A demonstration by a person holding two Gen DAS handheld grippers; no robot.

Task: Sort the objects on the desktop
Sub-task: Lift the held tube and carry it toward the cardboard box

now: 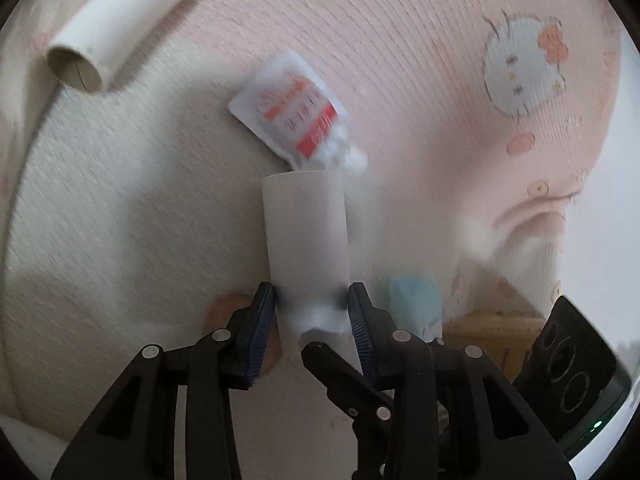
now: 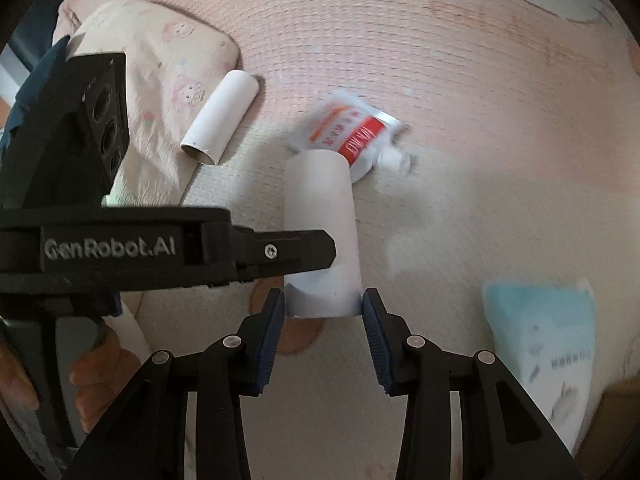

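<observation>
Lying nearby, spare tube [image 2: 219, 118], sachet [image 2: 347, 136]

The tube [image 1: 306, 236] between my blue, ribbed pads [image 1: 260, 332] is plain white, and the second tube [image 1: 120, 24] lying off on the cloth [image 1: 400, 60] is white outside and dull brownish-grey inside. My gripper frames are black, one with pale lettering. The cloth is pale pink with cartoon cats and orange rings; the sachet [image 1: 294, 116] is white with red-orange bands, the packet [image 2: 548, 344] light blue and white.
</observation>
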